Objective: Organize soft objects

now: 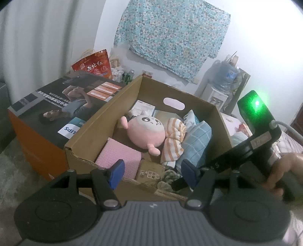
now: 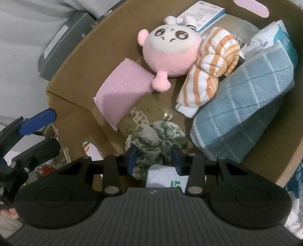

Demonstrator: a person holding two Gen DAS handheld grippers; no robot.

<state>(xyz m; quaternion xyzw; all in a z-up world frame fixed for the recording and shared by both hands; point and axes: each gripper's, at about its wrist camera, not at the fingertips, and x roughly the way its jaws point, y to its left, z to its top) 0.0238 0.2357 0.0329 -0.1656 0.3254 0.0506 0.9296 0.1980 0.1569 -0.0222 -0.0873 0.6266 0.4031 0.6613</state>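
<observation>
An open cardboard box (image 1: 106, 117) holds a pink round plush (image 1: 145, 130), an orange-striped towel (image 1: 174, 143), a blue checked towel (image 1: 197, 143) and a pink cloth pad (image 1: 119, 159). My left gripper (image 1: 153, 173) hovers open over the box's near edge with nothing between its blue pads. My right gripper (image 2: 154, 158) points down into the box's near corner. A crumpled green-and-white cloth (image 2: 161, 136) fills the gap between its pads and both touch it. In the left wrist view the right gripper (image 1: 177, 184) comes in from the right, held by a hand (image 1: 280, 174).
A large orange and black printed carton (image 1: 47, 117) stands against the box's left side. Behind it are a red bag (image 1: 92, 66) and bottles. A water dispenser (image 1: 223, 83) stands by the far wall under a floral cloth (image 1: 170, 37). A small printed box (image 2: 200, 13) lies at the box's back.
</observation>
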